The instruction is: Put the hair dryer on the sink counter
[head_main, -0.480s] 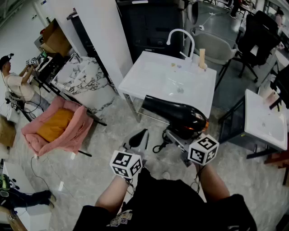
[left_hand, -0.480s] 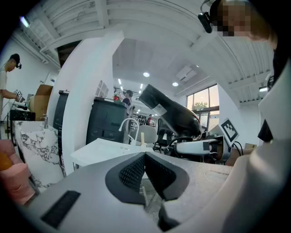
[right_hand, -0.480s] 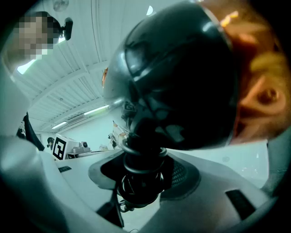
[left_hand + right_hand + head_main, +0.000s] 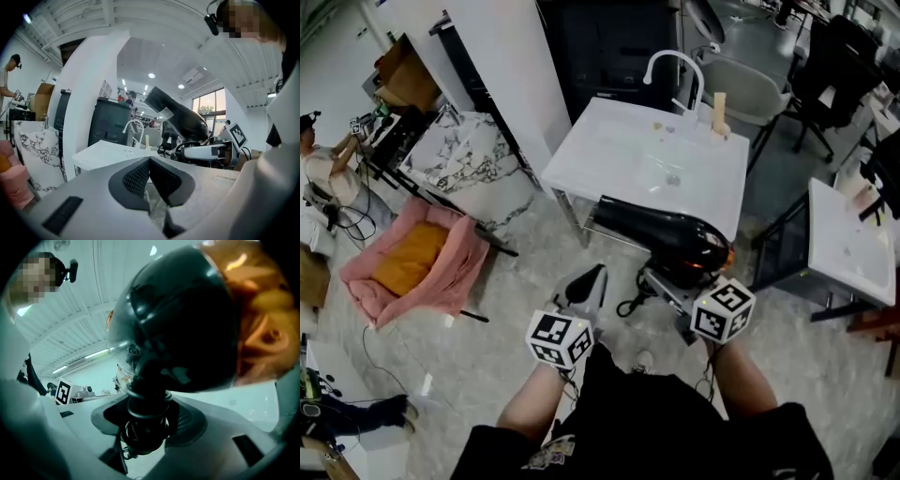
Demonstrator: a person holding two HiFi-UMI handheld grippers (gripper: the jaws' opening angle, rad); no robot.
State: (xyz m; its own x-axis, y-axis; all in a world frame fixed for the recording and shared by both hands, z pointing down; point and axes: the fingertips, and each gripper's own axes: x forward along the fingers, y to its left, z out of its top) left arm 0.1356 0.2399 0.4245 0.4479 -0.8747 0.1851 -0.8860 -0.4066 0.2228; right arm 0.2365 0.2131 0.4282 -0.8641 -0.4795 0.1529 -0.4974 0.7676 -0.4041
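Centre frame, the right gripper (image 4: 667,281) pinches the hair dryer (image 4: 661,236) by its handle, ready for the sink counter (image 4: 600,155) above; the left gripper (image 4: 586,286) is pressed together, spare.

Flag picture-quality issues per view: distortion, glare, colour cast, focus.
Head view: even light, edges bowed by the wide lens, white sink counter close to blown out. Left gripper view: fisheye with black corners, ceiling lights show as small hot spots. Right gripper view: teal cast, hair dryer fills the frame, soft up close, reflections across its glossy shell.
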